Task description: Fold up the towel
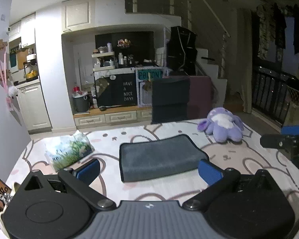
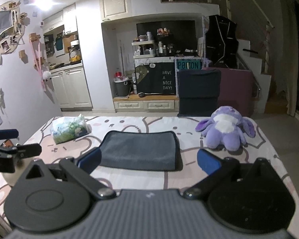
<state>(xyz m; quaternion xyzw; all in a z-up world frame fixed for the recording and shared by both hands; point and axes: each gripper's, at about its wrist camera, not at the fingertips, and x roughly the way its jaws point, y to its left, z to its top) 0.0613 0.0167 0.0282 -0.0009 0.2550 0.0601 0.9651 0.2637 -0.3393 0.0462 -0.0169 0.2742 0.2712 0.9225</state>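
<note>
Tissue pack [image 1: 69,151]: lies on the worktop [image 1: 169,189] to the left of the towel, apart from it; no part in the fold.
Left gripper [image 1: 148,170]: hovers over the near side of the worktop, jaws spread wide, wider than the towel's near edge looks; blue pads [image 1: 88,170] bare, holding and touching nothing.
Towel [image 1: 161,157]: dark grey, at the middle of the patterned worktop, between tissue pack and plush toy; it appears already doubled, with a thick rounded near edge.
Towel handling: judged light, soft and limp, with a napped surface that should not slip; it will sag unless held at two points. Best taken at the two near corners, pinching all layers together.
Right gripper [image 2: 148,159]: also short of the towel's near edge, jaws wide apart, empty; its left pad [image 2: 89,159] overlaps the towel's near-left corner in this view, contact uncertain.
Plush toy [image 2: 227,129]: purple and white, sits right of the towel, clear of it.
</note>
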